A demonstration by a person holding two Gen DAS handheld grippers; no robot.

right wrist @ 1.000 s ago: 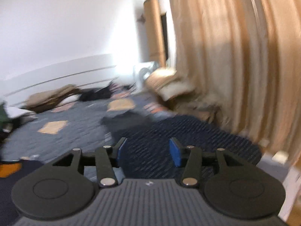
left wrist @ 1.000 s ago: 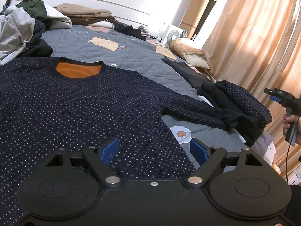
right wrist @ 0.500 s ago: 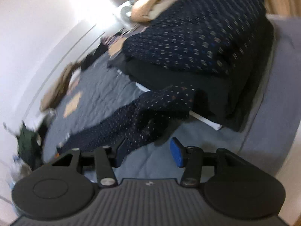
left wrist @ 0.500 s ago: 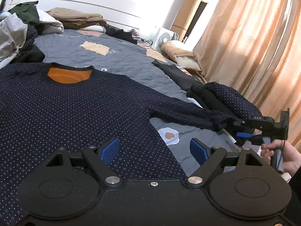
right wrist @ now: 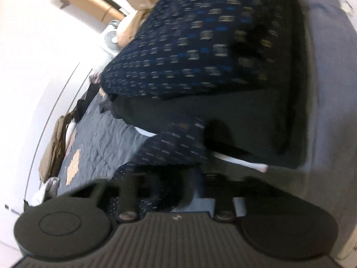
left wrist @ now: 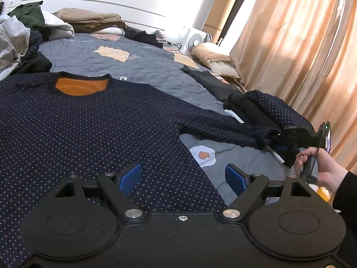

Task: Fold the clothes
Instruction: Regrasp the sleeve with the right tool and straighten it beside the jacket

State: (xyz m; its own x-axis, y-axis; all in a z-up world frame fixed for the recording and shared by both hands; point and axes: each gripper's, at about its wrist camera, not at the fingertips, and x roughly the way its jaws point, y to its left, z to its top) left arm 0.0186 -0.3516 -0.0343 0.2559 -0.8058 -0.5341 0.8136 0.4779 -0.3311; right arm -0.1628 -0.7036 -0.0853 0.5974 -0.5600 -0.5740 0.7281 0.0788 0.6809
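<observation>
A navy dotted sweater with an orange neck lining lies flat on the grey quilt. Its right sleeve stretches towards a folded stack of dark clothes. My left gripper hovers open over the sweater's lower right hem, with nothing between its blue pads. A hand holds my right gripper at the sleeve's cuff. The right wrist view is blurred and rolled sideways. There the right gripper has its jaws closing tight on the sleeve, in front of the folded stack.
A heap of loose clothes sits at the far left. Folded beige items lie by the headboard. A black garment, a white fan and cushions lie along the right side, with orange curtains behind them.
My right gripper came down from the air to the sleeve cuff, rolled sideways, and its jaws went from open to closed on the cuff. My left gripper stayed put.
</observation>
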